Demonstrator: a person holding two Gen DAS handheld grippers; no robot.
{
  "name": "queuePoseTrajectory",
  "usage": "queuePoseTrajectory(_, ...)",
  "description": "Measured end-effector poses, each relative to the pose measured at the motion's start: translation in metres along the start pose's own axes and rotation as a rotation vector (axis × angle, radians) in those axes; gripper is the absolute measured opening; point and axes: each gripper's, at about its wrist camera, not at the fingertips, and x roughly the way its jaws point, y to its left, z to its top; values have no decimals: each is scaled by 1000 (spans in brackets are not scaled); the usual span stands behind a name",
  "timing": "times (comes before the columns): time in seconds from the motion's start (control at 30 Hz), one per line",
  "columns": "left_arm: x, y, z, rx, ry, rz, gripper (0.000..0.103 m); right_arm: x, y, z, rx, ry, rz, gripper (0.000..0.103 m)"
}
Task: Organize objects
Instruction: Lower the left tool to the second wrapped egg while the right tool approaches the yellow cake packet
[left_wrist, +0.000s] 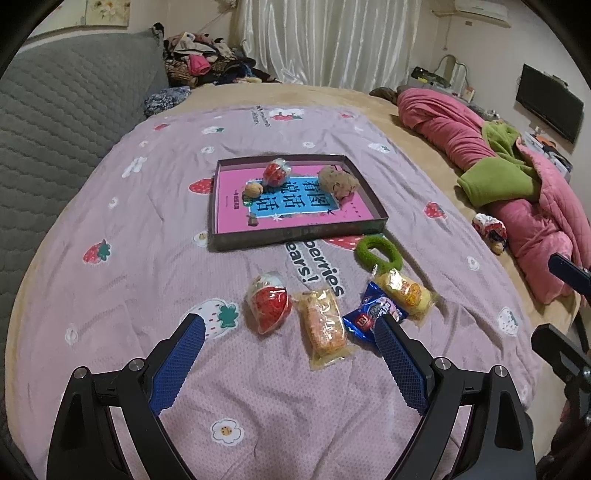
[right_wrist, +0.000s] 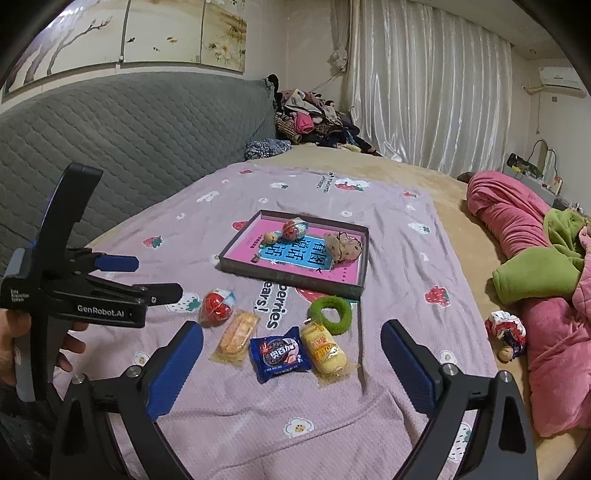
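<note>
Four wrapped snacks (right_wrist: 279, 355) and a green ring (right_wrist: 330, 309) lie on the bed before a shallow box (right_wrist: 291, 278) holding three items

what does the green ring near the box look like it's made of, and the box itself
The green ring looks like fuzzy plush or terry fabric: matte, nubby surface, soft rounded outline. The box looks like stiff cardboard with a dark printed, faintly glossy finish: thin straight walls, crisp corners. Neither can be confirmed by look alone.
</note>
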Motion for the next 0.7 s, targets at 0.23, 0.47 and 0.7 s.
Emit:
queuePoseTrajectory(0.23, 7, 5, -7, -2, 7, 13, 94, 6, -2, -9, -4, 13, 1, 102)
queuePoseTrajectory(0.47, 23, 13, -16, -13, 28, 23, 94, 22, -1, -25, -50, 63, -15, 102)
queuePoseTrajectory(0.7, 46, 19, -24, -25, 59, 26, 94, 48, -5, -42, -124, 109, -87, 102)
